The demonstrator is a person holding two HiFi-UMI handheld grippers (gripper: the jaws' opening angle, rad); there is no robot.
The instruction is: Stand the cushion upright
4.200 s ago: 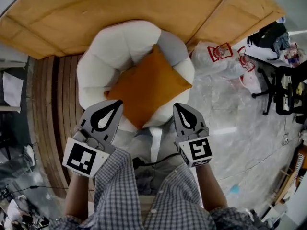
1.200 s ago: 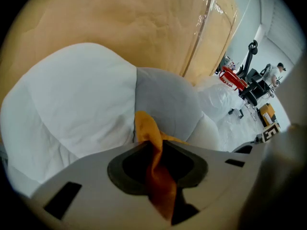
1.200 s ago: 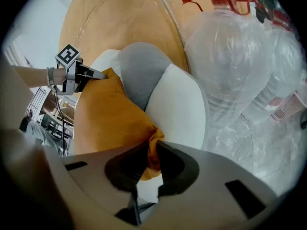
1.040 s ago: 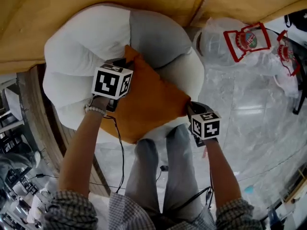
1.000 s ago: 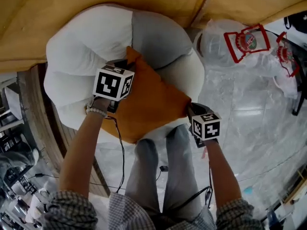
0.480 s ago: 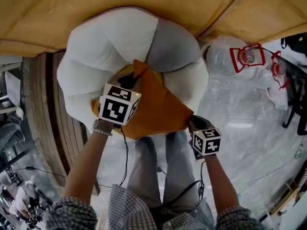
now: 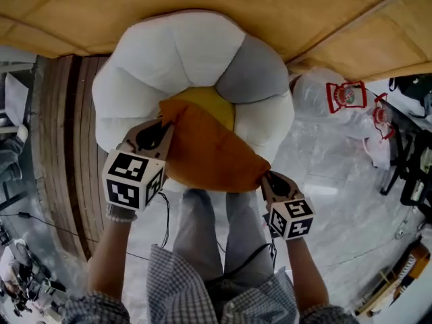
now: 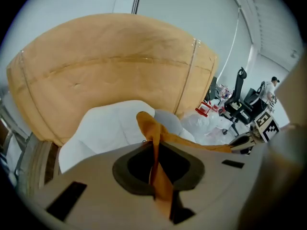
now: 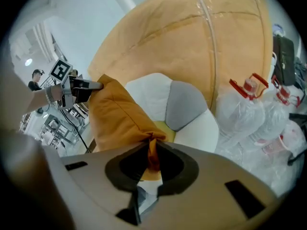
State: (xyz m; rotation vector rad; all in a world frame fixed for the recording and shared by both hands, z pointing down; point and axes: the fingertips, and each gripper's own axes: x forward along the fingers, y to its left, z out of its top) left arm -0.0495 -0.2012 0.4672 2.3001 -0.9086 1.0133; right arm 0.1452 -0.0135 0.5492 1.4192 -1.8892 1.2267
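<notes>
At frame centre the orange cushion (image 7: 209,150) hangs over the flower-shaped seat (image 7: 169,52). The left gripper (image 7: 164,125) is closing on one corner's fabric, and the right gripper (image 7: 265,176) pinches the opposite corner. Holds this thin could slip, and the cushion would likely flop flat.

Head view: high above, facing steeply down over both forearms onto the flower seat (image 7: 169,52) and floor. Left gripper view: rides on the left gripper (image 8: 153,145), looks along its closing jaws from very near. The cushion (image 8: 160,187) corner is pinched between the fingers, the seat beyond the fingertips. Right gripper view: same setup on the right gripper (image 9: 151,143), cushion corner between its fingers. Shared: cushion and seat in all three. Each gripper view catches the other gripper beyond its fingertips, off to one side.
</notes>
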